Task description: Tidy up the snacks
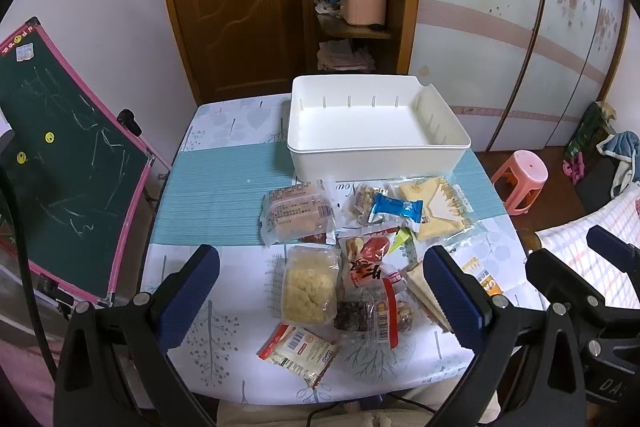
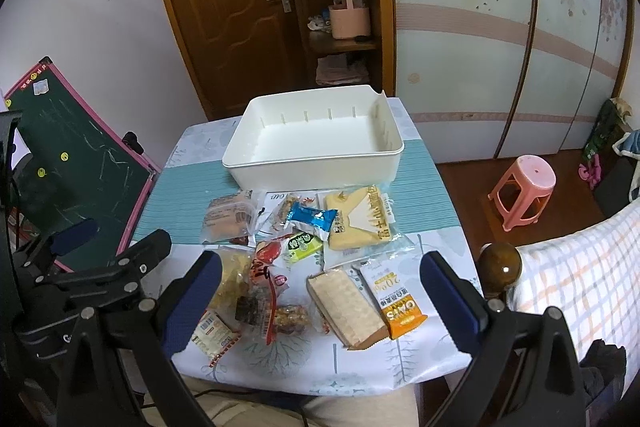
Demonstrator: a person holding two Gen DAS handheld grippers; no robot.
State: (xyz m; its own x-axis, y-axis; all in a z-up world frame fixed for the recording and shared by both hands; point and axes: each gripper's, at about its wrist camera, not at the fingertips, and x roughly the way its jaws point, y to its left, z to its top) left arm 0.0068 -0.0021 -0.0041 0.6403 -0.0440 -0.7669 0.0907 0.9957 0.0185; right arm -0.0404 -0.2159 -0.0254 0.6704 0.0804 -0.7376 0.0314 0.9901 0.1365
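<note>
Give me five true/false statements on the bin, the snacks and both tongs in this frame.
1. The white bin has no snacks in it. True.
2. The left tongs are shut on a packet. False: they are open, holding nothing, above the snack pile.
3. The blue-wrapped candy lies among the snacks in front of the bin. True.
4. The orange oats packet is inside the bin. False: it lies on the table, beside the wafer pack.
5. The right tongs are open. True.
</note>
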